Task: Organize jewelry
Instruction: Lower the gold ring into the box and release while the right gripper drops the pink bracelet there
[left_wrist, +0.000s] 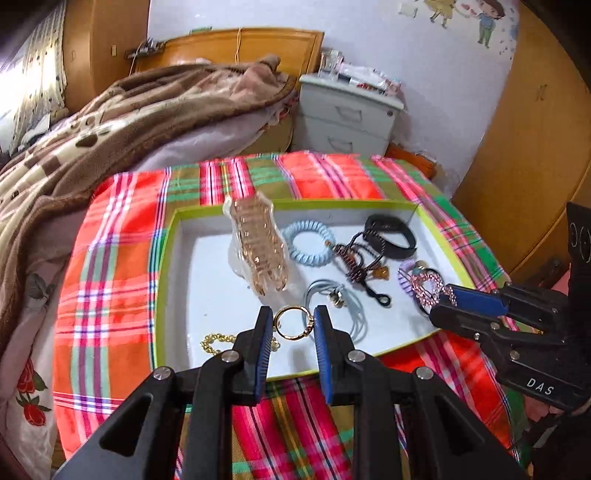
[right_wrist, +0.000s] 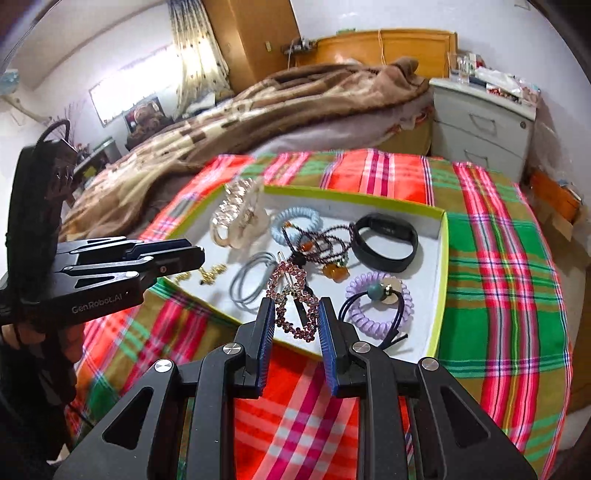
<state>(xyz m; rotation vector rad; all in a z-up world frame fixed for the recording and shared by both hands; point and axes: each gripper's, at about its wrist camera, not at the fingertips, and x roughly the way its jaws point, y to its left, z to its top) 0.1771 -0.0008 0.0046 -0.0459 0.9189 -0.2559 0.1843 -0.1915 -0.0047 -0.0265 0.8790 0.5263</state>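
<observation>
A white tray with a lime rim (left_wrist: 162, 258) (right_wrist: 441, 258) holds the jewelry. My left gripper (left_wrist: 293, 321) is shut on a gold ring (left_wrist: 293, 322), held just above the tray's near side. My right gripper (right_wrist: 295, 314) is shut on a pink rhinestone hair clip (right_wrist: 291, 295); it also shows in the left wrist view (left_wrist: 448, 295). In the tray lie a clear claw clip (left_wrist: 260, 243), a blue coil tie (left_wrist: 310, 242), a black band (left_wrist: 391, 234), a beaded bracelet (left_wrist: 354, 262), grey elastics (left_wrist: 332, 299), a gold chain (left_wrist: 214, 341) and a purple coil tie (right_wrist: 380, 302).
The tray sits on a red, green and pink plaid cloth (left_wrist: 110, 288). A bed with a brown blanket (left_wrist: 129, 122) lies to the left and behind. A grey nightstand (left_wrist: 347, 118) stands at the back, a wooden wardrobe (left_wrist: 535, 147) on the right.
</observation>
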